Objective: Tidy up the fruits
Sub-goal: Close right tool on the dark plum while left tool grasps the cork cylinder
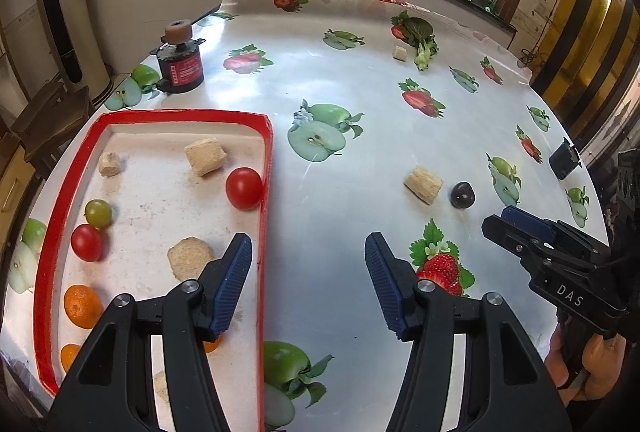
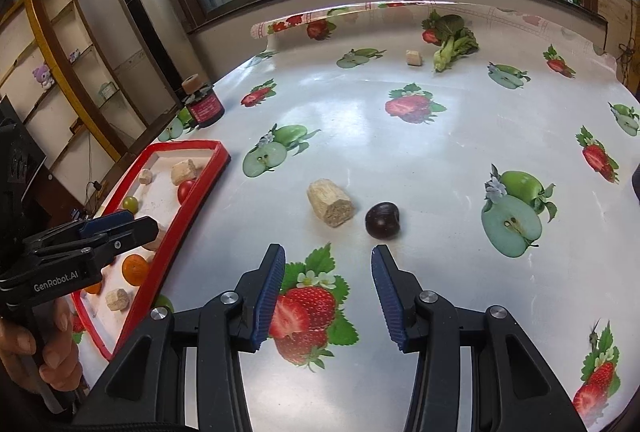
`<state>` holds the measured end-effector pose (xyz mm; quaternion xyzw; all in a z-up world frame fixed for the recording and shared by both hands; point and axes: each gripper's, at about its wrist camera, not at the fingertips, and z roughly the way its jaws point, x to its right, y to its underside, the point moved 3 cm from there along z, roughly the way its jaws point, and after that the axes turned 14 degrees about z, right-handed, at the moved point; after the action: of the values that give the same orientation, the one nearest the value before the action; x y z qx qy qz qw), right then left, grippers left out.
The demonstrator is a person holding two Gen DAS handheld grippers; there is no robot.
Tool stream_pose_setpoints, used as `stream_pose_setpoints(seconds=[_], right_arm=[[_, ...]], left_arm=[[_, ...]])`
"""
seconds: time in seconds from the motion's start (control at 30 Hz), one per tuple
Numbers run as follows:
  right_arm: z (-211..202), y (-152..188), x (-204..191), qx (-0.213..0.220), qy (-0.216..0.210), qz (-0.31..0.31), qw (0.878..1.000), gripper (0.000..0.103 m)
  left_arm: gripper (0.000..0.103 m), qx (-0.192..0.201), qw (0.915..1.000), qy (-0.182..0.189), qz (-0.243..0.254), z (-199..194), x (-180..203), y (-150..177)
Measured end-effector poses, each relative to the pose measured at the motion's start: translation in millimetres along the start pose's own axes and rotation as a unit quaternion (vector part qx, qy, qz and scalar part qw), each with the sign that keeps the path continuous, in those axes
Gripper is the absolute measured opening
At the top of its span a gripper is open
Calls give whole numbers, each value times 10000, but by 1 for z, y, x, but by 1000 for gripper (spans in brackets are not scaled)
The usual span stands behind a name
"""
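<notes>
A red-rimmed white tray at the table's left holds two red tomatoes, a green grape, oranges and several beige sugarcane chunks. A dark plum lies on the tablecloth beside a loose chunk; the plum also shows in the left wrist view. My left gripper is open and empty, straddling the tray's right rim. My right gripper is open and empty, just short of the plum. The tray also shows in the right wrist view.
A dark red jar stands at the back left. A leafy vegetable and a small chunk lie at the far side. A dark object sits near the right table edge. The fruit-print cloth covers a round table.
</notes>
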<state>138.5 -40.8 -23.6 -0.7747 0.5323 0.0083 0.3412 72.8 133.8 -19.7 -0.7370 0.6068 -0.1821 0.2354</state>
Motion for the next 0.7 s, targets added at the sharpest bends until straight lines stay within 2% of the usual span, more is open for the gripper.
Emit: stream_pose_setpoints(seconds=[0.2,0.4,0.43,0.47,0.53,0.7], right_arm=[[24,-11,26,-42,248,128,9996,47],[56,-23,34,-240,207,223,9992,46],[59,-25,35,-237,173,220,9993,40],[59,-26,35,-200,157,195,9995,26],[54,-29,37,-175,45,244,9995,26],[30,-35,54,115,123,372,9992,26]], left_arm=[[58,-168,9998,84,117,22,15,-9],[58,-363,9988,234,240,47,34,-17],[58,-389,9985,250,279,51,38,-19],[58,-401,9983,277,318,54,42,-22],[58,-431,9977,345,398,61,52,-29],[58,-440,9953,558,655,82,84,-49]])
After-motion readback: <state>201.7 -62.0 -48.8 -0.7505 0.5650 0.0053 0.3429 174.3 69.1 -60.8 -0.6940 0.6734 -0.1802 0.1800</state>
